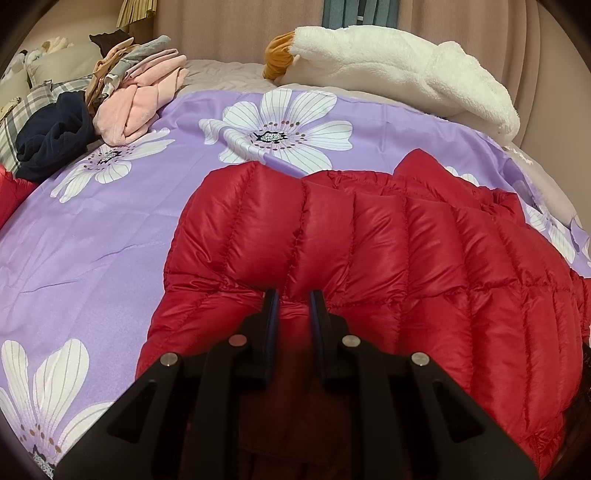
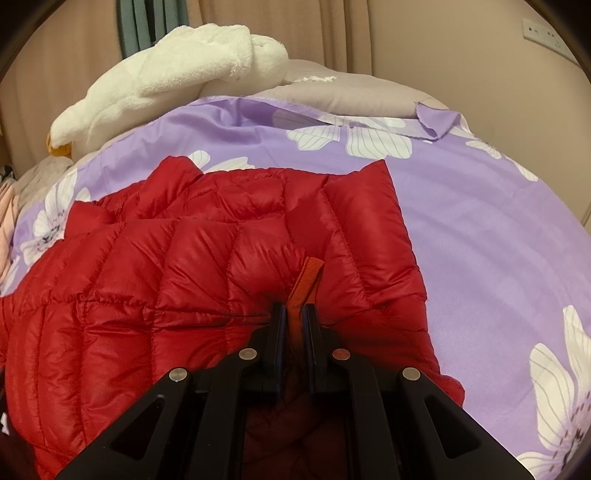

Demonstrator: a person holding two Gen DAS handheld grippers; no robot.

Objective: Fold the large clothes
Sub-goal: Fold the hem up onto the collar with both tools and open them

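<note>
Left wrist view. Far left of the left claw (image 1: 293, 297), well apart: a heap of clothes (image 1: 125, 99), pink on top, a navy piece (image 1: 55, 142) and a plaid one (image 1: 22, 118) at its near side. Purple flowered sheet (image 1: 96, 236) runs under everything, bare to the claw's left. Red jacket (image 1: 369, 251), quilted, lies ahead of the claw and spreads to its right. Left claw clenched on a fold of the jacket's near edge; red fabric bunches between the pads. Ahead and right, near the far bed edge, a white fleece garment (image 1: 406, 74) with an orange bit (image 1: 279, 61) at its left end, maybe a plush toy's part, hard to say through the fisheye.

Right wrist view. The jacket (image 2: 147, 295) fills the ground left of and ahead of the right claw (image 2: 293, 308). Fleece (image 2: 166, 74) sits far ahead, to the left. Right claw pinched nearly closed, grasping the jacket edge; a red-orange tab (image 2: 306, 282) stands up from between the fingers. Right of the claw: bare sheet (image 2: 480, 240), its far corner flipped up. Beyond it a grey pillow (image 2: 351, 92), and a wall socket (image 2: 543, 33) high on the right.
</note>
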